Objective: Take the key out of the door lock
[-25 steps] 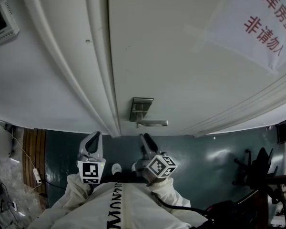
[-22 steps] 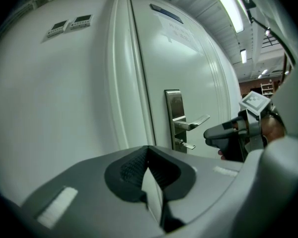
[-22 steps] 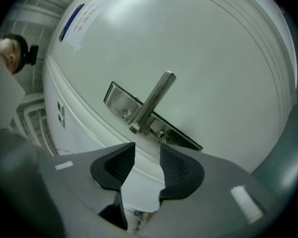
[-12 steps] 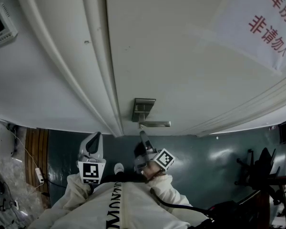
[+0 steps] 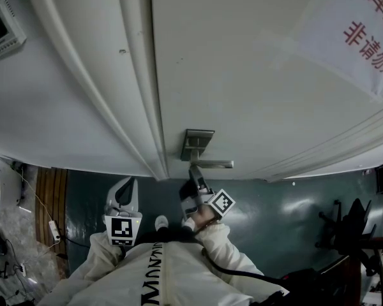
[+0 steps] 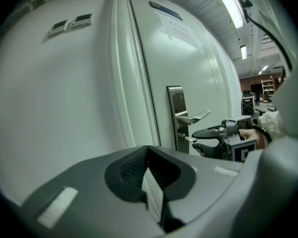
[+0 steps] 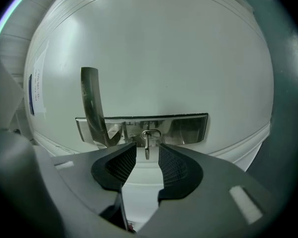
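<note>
Head view: we hold the right gripper [image 5: 193, 171] under the handle [image 5: 212, 164], aimed at the lock [image 5: 196, 144]. Left gripper view: our left gripper [image 6: 148, 150] rests aside, closed and empty. Right gripper view: the key [image 7: 147, 146] sits in the lock, framed by wide jaws that have just been narrowing but are clear of it.

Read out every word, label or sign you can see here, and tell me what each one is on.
"库房", cut off by the picture's edge: red print on the paper sign on the door.
"非请勿入": red print, same sign.
Black letters on the person's white garment: partly hidden, unreadable.
Wall panel: too small to read.
</note>
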Demonstrator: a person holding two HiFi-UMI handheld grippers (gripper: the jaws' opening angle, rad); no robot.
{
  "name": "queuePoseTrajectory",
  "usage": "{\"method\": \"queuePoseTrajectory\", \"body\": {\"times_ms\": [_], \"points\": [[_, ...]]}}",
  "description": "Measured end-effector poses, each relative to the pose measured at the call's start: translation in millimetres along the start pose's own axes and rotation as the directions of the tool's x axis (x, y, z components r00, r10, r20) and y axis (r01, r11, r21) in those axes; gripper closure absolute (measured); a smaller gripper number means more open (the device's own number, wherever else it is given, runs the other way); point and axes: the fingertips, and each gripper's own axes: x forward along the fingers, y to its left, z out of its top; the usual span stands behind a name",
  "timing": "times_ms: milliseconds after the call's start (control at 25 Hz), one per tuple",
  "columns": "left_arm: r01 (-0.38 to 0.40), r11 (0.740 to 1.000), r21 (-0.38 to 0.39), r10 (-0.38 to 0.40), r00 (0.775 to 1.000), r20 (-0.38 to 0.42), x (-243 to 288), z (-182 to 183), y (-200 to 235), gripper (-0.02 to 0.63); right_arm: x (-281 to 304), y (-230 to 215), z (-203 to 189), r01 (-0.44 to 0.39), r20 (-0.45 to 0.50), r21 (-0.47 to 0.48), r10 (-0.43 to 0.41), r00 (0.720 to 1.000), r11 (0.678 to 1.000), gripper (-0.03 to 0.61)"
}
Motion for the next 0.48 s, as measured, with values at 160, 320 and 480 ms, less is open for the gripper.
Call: {"method": "queuePoseTrajectory", "body": {"times_ms": [160,320,480], "points": [[-0.002,1.000,0.001,0.002,1.000,-0.005,-1.4,-2.7,1.2,0.614,5.7,-2.4,7.8,-0.004,0.026,0.021,0.004,1.000,1.000,0.442],[-0.003,1.000,-0.001,0.003,1.000,-0.007,-1.2,-4.5,2.4,0.614,12.7,-2.0,10.5,-0.017,0.034,0.035,0.016,0.999,0.999,0.443],[-0.001,1.000,-0.003,0.001,1.000,-0.003,-0.4,-3.3,2.0,0.614,15.6,-1.6,9.6,-0.017,0.035,0.049,0.016,0.999,0.999,0.459]]}}
